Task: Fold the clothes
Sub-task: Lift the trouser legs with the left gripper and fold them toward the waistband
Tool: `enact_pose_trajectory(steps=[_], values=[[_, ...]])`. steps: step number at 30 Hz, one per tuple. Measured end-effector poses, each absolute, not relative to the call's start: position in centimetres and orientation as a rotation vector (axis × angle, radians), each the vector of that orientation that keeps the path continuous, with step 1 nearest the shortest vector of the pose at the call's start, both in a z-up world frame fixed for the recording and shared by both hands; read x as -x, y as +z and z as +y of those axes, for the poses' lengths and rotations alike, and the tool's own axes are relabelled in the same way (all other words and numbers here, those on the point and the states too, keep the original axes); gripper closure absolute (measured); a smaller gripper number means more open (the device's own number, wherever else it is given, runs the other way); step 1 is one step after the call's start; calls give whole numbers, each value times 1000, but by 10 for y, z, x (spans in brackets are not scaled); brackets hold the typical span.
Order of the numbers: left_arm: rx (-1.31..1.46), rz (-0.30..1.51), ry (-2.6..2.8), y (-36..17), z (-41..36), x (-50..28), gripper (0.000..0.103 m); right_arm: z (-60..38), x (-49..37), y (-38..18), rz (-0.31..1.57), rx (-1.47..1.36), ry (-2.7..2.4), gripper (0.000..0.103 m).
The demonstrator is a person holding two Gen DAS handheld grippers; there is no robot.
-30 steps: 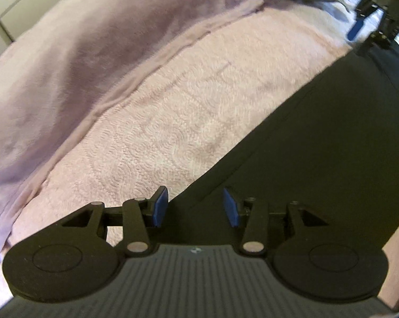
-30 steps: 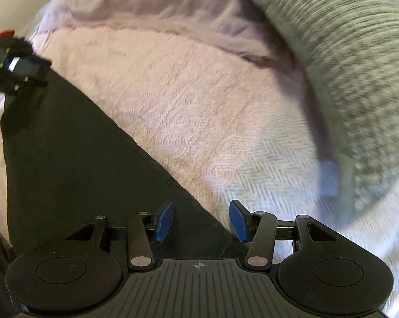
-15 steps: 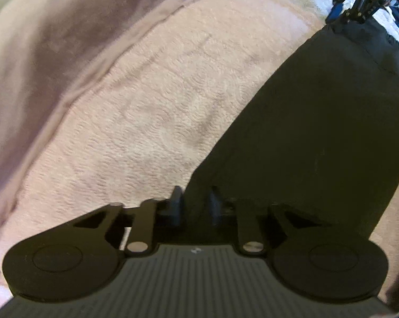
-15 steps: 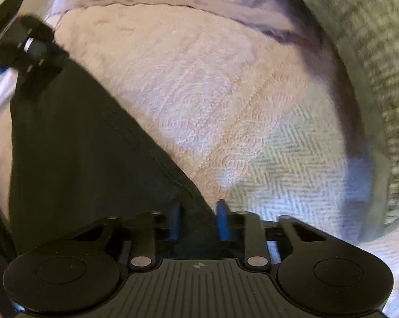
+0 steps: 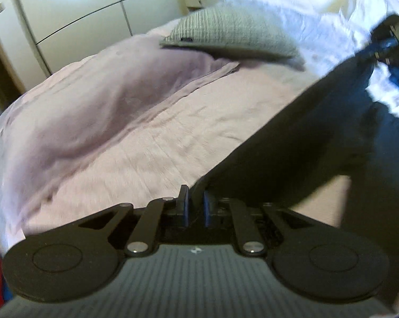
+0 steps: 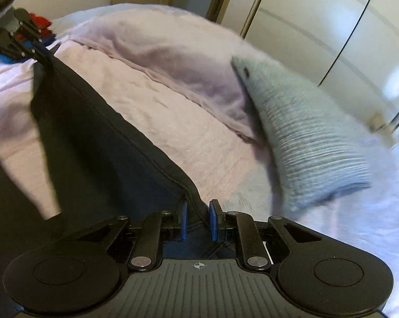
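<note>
both grippers closing | left (image 5: pixel 194 204), right (image 6: pixel 198 221): fingers pinch dark garment (image 6: pixel 93 137)

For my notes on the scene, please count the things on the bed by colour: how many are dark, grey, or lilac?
Dark: 1, the garment, gripped by the left gripper and the right gripper.
Grey: 1, the pillow.
Lilac: 2, the duvet and the bedspread.
Total: 4.
</note>
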State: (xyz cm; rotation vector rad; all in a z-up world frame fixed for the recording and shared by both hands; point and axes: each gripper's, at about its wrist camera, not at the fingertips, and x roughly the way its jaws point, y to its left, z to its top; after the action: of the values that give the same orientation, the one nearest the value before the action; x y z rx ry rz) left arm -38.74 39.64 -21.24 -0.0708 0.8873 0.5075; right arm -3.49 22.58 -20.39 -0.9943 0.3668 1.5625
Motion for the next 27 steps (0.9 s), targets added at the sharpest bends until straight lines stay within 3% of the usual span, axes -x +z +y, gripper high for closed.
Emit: enact_pose_trajectory(steps=[3,7,10,12,14,16,27], values=[[191,896,519,-209,344,424,93,167,79,-204,407,1076,1511,88],[442,1019,550,-252,289,459,92,105,132,-239,598,1210,1418,83],[567,1062,579,-273,260,468,88,81,153,-272,738,1283,1297,82],[636,1052,605,-276,251,471,79,69,162,-287,827,1277,1226,76],[738,1019,627,-277,248,478,76,65,157,-283,905,1127,1175,59],[828,976,689,-279,249,490,76,64,149,-276,970,952,1127,51],[1301,538,1063,-302,268,553,71,28,41,-269,1256,164,846,51]])
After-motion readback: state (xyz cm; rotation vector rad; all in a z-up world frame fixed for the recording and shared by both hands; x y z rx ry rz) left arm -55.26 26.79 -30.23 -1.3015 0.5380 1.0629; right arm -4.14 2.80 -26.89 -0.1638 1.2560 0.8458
